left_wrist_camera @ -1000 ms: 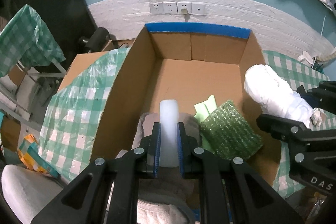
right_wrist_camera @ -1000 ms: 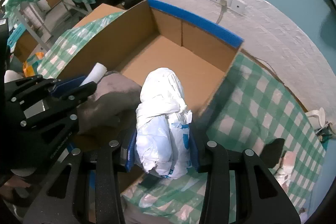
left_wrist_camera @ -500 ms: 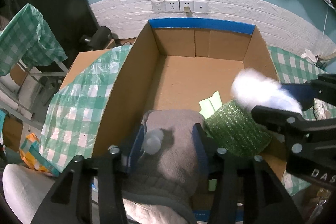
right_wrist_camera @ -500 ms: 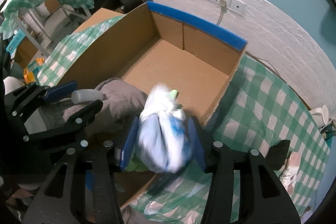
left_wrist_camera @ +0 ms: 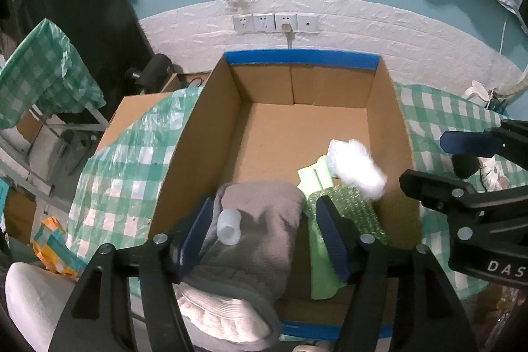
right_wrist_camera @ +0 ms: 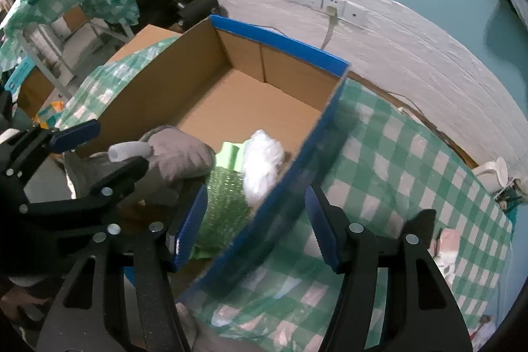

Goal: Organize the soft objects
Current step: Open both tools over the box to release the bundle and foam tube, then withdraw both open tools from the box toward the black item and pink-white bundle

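Note:
An open cardboard box (left_wrist_camera: 300,60) (right_wrist_camera: 280,38) with blue-taped rims holds the soft things. My left gripper (left_wrist_camera: 264,236) (right_wrist_camera: 99,150) hangs over the box's near end. Its jaws are opening and grip nothing. Below them a small translucent white cylinder (left_wrist_camera: 227,226) (right_wrist_camera: 128,150) lies loose on a grey fleece piece (left_wrist_camera: 264,213) (right_wrist_camera: 178,157). My right gripper (right_wrist_camera: 254,220) (left_wrist_camera: 442,162) straddles the box's right wall, jaws opening and empty. A white plastic bundle (left_wrist_camera: 356,167) (right_wrist_camera: 264,164), blurred, lies in the box. It rests on a green mesh pad (left_wrist_camera: 349,210) (right_wrist_camera: 224,193) beside a pale green cloth (left_wrist_camera: 316,174).
A green checked tablecloth (right_wrist_camera: 412,160) (left_wrist_camera: 125,174) covers the table around the box. The white brick wall with sockets (left_wrist_camera: 274,22) stands behind. A second checked-covered stand (left_wrist_camera: 39,78) is at far left. Small white items (right_wrist_camera: 495,174) lie at the table's right edge.
Both grippers opened. The left one let go of the white cylinder, which dropped onto the grey piece. The right one released the white bundle, which fell into the box.

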{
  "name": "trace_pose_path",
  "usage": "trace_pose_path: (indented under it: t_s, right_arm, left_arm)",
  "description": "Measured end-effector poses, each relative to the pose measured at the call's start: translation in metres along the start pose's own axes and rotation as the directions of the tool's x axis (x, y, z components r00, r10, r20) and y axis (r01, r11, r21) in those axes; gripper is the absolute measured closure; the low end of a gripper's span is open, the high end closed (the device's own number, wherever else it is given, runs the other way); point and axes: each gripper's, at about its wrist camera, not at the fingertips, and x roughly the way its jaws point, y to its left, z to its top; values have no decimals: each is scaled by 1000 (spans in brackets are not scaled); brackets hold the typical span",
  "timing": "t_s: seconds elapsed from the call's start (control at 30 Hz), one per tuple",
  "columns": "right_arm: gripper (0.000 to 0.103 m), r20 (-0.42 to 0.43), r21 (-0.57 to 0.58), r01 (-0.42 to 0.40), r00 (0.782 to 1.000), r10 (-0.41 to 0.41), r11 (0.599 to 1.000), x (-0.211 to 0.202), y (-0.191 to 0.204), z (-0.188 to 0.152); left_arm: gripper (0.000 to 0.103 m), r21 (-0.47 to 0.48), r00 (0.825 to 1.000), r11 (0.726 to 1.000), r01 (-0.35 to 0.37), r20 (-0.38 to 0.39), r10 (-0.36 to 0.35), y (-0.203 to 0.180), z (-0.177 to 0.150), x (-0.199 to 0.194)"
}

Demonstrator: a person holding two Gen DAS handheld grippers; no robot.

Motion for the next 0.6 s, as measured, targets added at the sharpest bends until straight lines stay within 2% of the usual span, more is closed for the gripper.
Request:
trace_pose_path:
  t_s: [0.13,0.6]
  right_arm:
    - [40,4,14,9,1000,-9,1000,-6,-9,-7]
    - [36,31,68,57,998,-60,996,-31,-40,-29]
  left_arm:
    - [33,17,1000,1000,2,16,-2,-9,2,-8]
    - [33,80,999,996,34,35,-37,-43,2,-25]
